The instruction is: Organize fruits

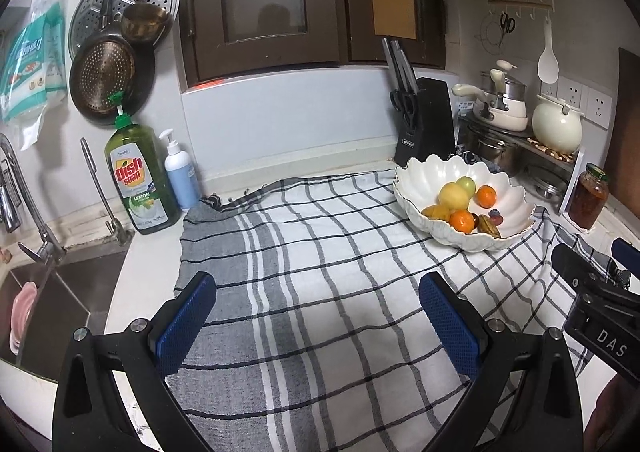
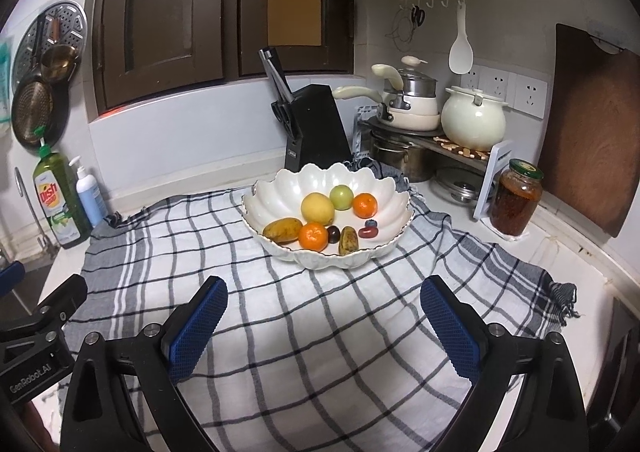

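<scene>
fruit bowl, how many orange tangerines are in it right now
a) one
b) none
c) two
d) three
c: the bowl holds two, one tangerine at the front beside the brownish mango and the other tangerine further back next to the green fruit.

Fruit fills the scalloped bowl (image 2: 384,187) (right gripper (image 2: 322,304) spread, empty).
</scene>
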{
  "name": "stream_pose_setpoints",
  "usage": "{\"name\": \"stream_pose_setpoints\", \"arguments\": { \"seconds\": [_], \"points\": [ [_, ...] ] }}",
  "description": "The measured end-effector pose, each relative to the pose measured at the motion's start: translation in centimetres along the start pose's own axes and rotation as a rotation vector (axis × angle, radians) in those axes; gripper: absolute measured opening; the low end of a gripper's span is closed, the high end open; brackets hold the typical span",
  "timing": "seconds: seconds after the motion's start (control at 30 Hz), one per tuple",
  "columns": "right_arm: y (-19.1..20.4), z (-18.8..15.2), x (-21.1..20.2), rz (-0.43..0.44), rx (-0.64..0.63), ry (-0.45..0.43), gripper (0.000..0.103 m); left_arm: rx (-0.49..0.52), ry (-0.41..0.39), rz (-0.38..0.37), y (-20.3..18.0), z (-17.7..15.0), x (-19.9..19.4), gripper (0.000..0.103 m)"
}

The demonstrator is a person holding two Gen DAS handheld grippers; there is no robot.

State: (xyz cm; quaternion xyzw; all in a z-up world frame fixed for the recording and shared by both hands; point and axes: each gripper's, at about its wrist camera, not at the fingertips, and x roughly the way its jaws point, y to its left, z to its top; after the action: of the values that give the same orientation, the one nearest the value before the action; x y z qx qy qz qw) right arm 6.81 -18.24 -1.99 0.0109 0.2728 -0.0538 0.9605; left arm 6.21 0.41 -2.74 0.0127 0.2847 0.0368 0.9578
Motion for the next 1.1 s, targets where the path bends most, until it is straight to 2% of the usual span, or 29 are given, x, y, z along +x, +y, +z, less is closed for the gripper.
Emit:
{"name": "stream_pose_setpoints", "arguments": {
  "seconds": [1.1],
  "points": [
    [0.00,0.16,-0.07,0.005,0.006,-0.008,0.098,0.006,-0.009,-0.008,-0.43,0.59,-0.34,0.103]
  ]
}}
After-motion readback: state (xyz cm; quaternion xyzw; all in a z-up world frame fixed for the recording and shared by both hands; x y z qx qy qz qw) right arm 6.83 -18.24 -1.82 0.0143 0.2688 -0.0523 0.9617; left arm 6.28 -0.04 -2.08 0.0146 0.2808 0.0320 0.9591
